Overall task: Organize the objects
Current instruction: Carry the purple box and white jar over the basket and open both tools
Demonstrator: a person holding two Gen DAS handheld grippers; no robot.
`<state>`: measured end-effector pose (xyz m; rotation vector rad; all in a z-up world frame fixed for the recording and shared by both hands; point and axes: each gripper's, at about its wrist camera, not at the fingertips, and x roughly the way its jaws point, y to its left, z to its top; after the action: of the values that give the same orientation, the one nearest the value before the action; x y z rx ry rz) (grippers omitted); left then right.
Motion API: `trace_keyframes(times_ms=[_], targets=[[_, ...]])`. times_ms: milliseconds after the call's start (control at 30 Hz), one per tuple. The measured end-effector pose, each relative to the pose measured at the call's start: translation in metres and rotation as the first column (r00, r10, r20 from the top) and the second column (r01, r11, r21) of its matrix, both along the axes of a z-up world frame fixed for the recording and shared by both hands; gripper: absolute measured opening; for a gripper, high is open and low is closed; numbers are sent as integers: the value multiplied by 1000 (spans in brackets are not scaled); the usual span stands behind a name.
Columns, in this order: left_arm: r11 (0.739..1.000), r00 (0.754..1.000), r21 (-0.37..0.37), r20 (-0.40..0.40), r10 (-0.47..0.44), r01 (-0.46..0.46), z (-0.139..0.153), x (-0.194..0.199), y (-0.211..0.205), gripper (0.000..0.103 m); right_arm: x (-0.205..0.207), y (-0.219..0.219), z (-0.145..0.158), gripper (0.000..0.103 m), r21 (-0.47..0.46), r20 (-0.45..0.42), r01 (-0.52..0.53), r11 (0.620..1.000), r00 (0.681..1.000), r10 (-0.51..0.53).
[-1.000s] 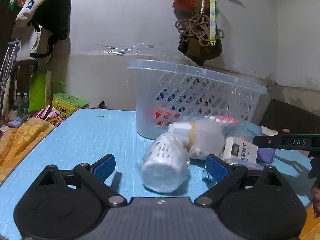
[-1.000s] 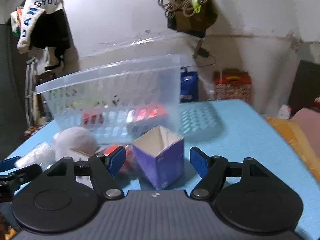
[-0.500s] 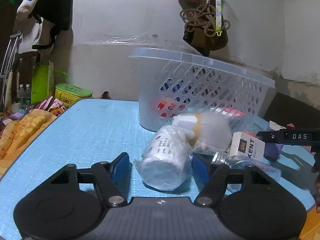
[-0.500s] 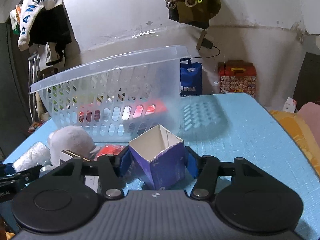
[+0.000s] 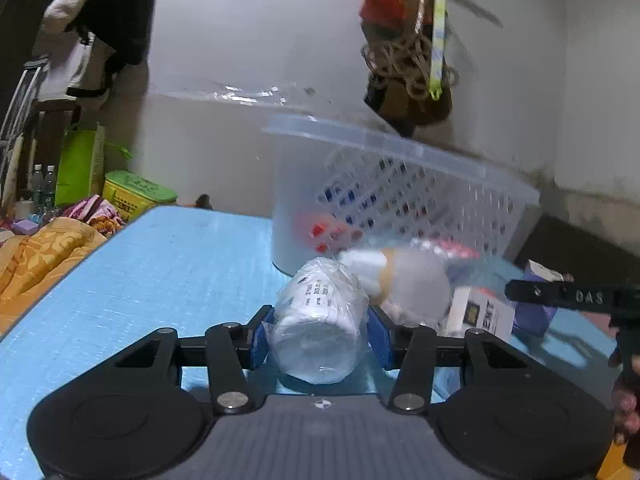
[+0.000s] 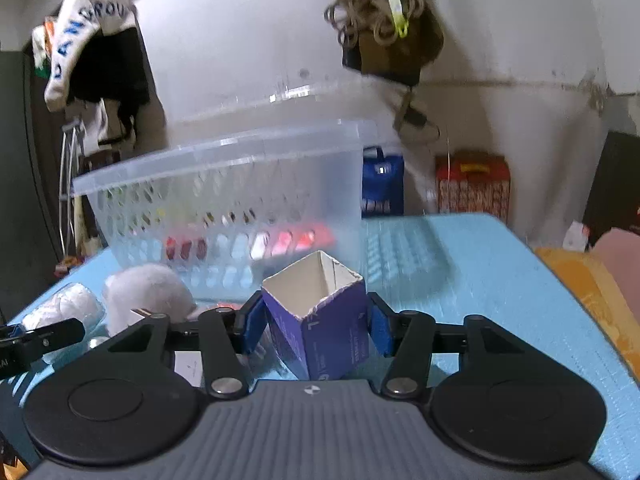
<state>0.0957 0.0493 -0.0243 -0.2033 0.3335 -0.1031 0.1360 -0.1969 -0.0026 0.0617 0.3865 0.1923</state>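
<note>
Both sets of jaws have just closed: left hand-held gripper now clamps the plastic-wrapped roll, right hand-held gripper the open purple carton. Both items probably still on the worktop; basket drop pending, soft toy left.

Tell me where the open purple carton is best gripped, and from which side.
Across its two opposite side walls, low on the body, coming in level from the near side. The purple carton stands upright, open top up; its thin rim would likely crush. The right gripper is already shut on it this way.
</note>
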Motion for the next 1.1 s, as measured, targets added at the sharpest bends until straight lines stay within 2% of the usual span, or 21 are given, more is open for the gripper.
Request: trace_keyframes(times_ms=[133, 433, 733, 967, 1100], targets=[[1000, 1000, -27, 18, 3, -2, 2, -4, 7, 53, -7, -1, 1, 56, 9, 50, -1, 1000, 999, 0], [999, 999, -43, 52, 7, -5, 2, -16, 10, 53, -11, 0, 1, 55, 11, 82, -1, 1000, 997, 0], [998, 997, -70, 80, 8, -3, 4, -32, 11, 53, -25, 14, 7, 54, -91, 148, 12, 996, 989, 2], [998, 992, -56, 125, -12, 19, 22, -43, 5, 53, -52, 4, 40, 54, -5, 207, -47, 999, 977, 47], [995, 983, -69, 172, -61, 74, 50, -44, 1, 52, -59, -4, 67, 54, 66, 236, -105, 992, 968, 87]])
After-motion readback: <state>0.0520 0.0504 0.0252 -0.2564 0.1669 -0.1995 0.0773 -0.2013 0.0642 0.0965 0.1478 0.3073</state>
